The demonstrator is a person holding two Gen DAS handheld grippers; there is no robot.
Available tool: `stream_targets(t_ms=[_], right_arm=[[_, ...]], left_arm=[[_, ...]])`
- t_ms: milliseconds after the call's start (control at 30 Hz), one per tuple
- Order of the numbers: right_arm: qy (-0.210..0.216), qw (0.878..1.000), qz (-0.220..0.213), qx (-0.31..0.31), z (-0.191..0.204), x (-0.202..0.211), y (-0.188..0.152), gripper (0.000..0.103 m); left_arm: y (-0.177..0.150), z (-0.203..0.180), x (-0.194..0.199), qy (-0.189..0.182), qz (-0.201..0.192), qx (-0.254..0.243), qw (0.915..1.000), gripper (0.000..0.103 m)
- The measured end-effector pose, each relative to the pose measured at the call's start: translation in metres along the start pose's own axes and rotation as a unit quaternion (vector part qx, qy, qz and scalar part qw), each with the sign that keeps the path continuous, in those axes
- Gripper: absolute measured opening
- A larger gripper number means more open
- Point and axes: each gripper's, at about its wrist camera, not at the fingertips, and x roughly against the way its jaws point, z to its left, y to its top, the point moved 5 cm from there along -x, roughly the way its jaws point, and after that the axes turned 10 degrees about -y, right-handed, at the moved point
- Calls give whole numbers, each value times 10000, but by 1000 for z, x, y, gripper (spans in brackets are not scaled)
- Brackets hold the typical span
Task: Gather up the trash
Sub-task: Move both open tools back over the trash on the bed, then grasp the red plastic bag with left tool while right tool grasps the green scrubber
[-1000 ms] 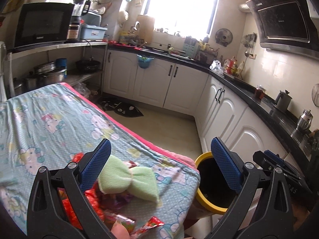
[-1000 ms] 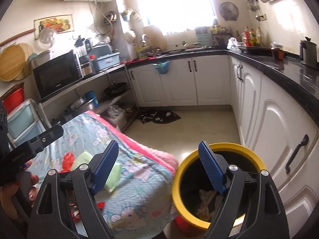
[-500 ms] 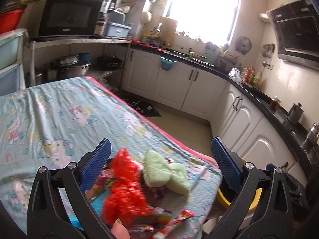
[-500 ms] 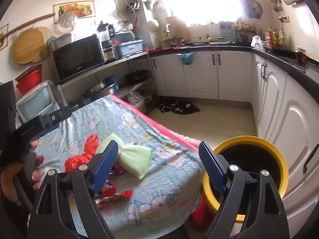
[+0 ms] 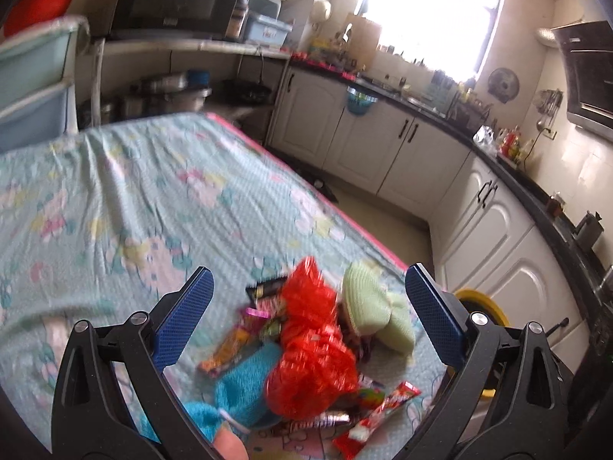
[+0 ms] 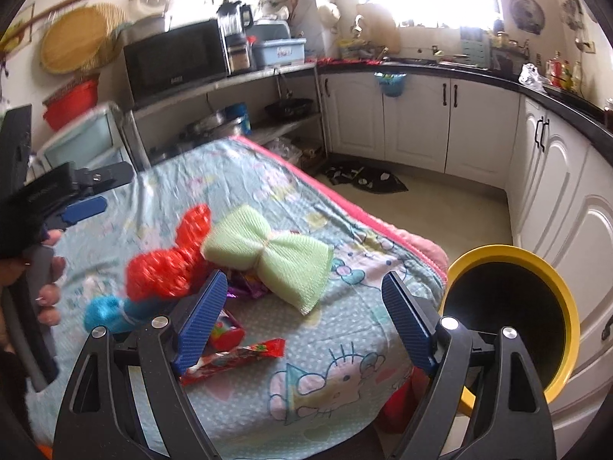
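Two grippers, both with blue pads spread wide and nothing between them. Left gripper (image 5: 308,306) over a heap of trash near the corner of the table (image 5: 115,199); right gripper (image 6: 302,314) over the same corner, farther toward the bin. Nearest in the right wrist view, a long red candy wrapper (image 6: 237,356) flat on the cartoon-print cloth, with a small red packet (image 6: 226,331) just behind the left pad. Beyond these, a blue mesh scrubber (image 6: 111,312), a red mesh scrubber (image 6: 168,257) and a pale green bow-shaped sponge (image 6: 268,257), packed close together with purple wrappers under them. Only in the right wrist view: the hand (image 6: 46,280) on the left gripper's handle, and the black inside of the yellow-rimmed bin (image 6: 536,268), just off the table's corner. Only in the left wrist view: an orange wrapper (image 5: 230,349) and a dark wrapper (image 5: 268,287) on the far side of the red scrubber, plus a mere sliver of the bin's rim. Farthest, white cabinets (image 6: 413,122), a microwave (image 6: 176,61) and a bright window.
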Motion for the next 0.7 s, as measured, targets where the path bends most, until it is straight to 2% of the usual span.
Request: stream_targets(t_ms=[167,400,567,667,700], right_arm=[[-64,9989,343,315,-3,-34,-7,80],[140,9935,629,938,14,-75,-7,76],[291,9887,854,1194,24,-97,-10,68],[342,9864,998,1264,28,-108,-13,58],[384,9855,1035,1285,29,-111,-14,52]], left_arm=[[-22,8,-9,-145,331,272,9990,91],[-43,5,-21,-215,681,254,9971,75],[-51,6,-30,-131,840,187,9962,69],[-54,8,-36,-129,930,184,9954,65],[-56,9,-37,-115,959,173,9952,62]])
